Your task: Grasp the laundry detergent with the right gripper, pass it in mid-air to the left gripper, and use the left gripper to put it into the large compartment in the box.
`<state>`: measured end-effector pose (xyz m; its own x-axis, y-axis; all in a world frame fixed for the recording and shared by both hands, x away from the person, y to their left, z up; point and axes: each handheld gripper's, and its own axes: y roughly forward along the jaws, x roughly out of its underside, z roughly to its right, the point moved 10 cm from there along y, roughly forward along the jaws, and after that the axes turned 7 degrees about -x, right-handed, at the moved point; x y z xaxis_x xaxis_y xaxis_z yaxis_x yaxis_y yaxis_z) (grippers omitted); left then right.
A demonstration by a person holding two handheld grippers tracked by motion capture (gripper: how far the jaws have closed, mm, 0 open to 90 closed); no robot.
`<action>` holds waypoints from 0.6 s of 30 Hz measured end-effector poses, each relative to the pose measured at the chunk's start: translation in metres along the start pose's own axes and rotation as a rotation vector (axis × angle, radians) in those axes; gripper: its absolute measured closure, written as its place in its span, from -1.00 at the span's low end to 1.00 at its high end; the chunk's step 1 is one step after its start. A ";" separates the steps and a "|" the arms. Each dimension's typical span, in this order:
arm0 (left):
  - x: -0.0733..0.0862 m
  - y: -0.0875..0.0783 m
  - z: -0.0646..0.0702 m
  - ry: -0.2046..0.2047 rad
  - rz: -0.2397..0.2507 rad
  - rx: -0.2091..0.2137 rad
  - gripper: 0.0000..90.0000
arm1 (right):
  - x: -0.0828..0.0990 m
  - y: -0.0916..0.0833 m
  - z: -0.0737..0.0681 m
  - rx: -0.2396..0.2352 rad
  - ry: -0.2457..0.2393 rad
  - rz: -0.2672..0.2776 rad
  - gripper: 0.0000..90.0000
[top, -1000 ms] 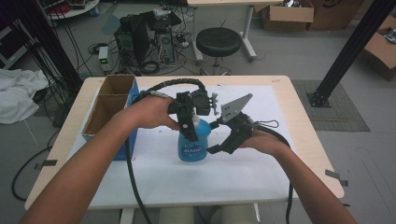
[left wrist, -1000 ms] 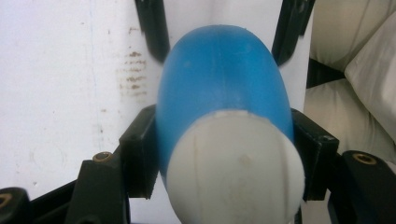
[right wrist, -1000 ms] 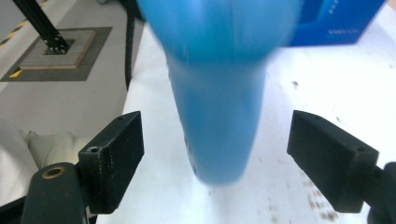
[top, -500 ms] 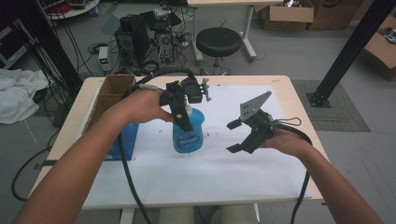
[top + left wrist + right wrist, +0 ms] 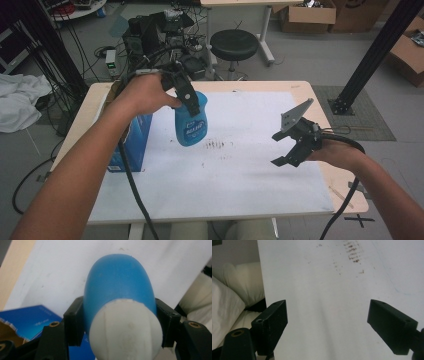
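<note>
High view: above the near edge, looking forward and down across the bench (image 5: pixel 260 85). Gripper views: close, along black fingers (image 5: pixel 272 317). Shared by all three: white sheet (image 5: pixel 240 165) on the bench.

Bottle (image 5: pixel 191 125): smooth blue plastic, slight sheen, white matt cap end (image 5: pixel 126 330). Gripper jaws: matt black plastic. Table (image 5: pixel 320 105): pale wood edges, matt white sheet (image 5: pixel 240 170) on top, brown smudges. Box (image 5: pixel 134 142): glossy blue cardboard.
</note>
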<state>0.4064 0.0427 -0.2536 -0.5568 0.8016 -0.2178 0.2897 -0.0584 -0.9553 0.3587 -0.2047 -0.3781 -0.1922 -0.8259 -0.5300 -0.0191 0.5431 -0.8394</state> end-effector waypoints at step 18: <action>0.017 -0.038 -0.062 -0.404 -0.044 -0.107 -0.16 | 0.017 -0.015 0.003 0.028 -0.005 -0.052 -0.59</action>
<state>0.4347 0.0956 -0.2088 -0.8245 0.5032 -0.2586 0.3266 0.0499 -0.9439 0.3582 -0.2269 -0.3751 -0.1868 -0.8537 -0.4861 -0.0018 0.4951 -0.8689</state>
